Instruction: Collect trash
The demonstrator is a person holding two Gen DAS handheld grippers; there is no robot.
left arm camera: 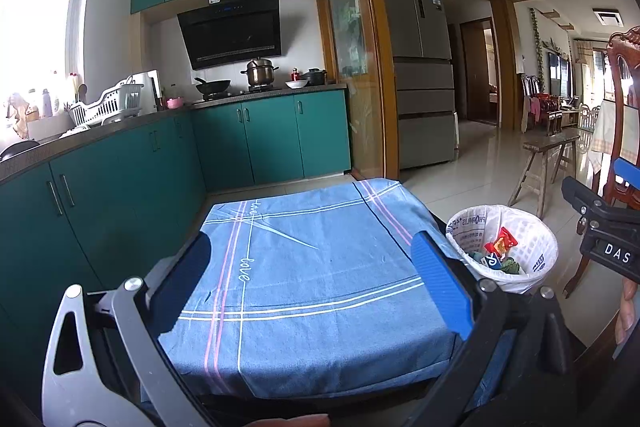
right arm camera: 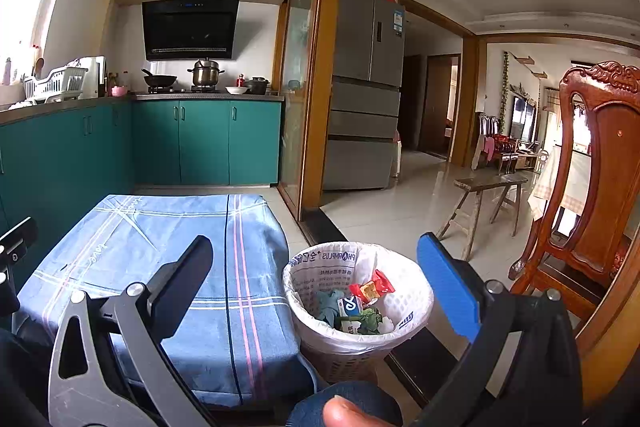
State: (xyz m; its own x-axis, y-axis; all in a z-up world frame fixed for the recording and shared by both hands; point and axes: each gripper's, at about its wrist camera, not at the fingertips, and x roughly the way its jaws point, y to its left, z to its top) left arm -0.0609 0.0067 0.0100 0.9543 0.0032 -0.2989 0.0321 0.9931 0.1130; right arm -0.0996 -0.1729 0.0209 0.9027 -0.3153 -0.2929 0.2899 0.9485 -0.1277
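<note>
Bin [right arm camera: 358, 311] contents clearer in right view, tongs [right arm camera: 316, 291] agape

Left gripper [left arm camera: 308, 267] spread wide, empty, held level over the blue cloth [left arm camera: 304, 283]. Right gripper [right arm camera: 320, 275] likewise agape, empty, beside that cloth's right edge.

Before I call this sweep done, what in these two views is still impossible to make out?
- Bottom of the trash bin: in both wrist views the red wrapper and other top pieces cover whatever lies lower.
- Floor under the blue cloth: draped edges hide it, so stray trash there is unknown.
- Near edge of the cloth: blocked by the left gripper fingers and frame.
- Print on the bin liner: too small to read.
</note>
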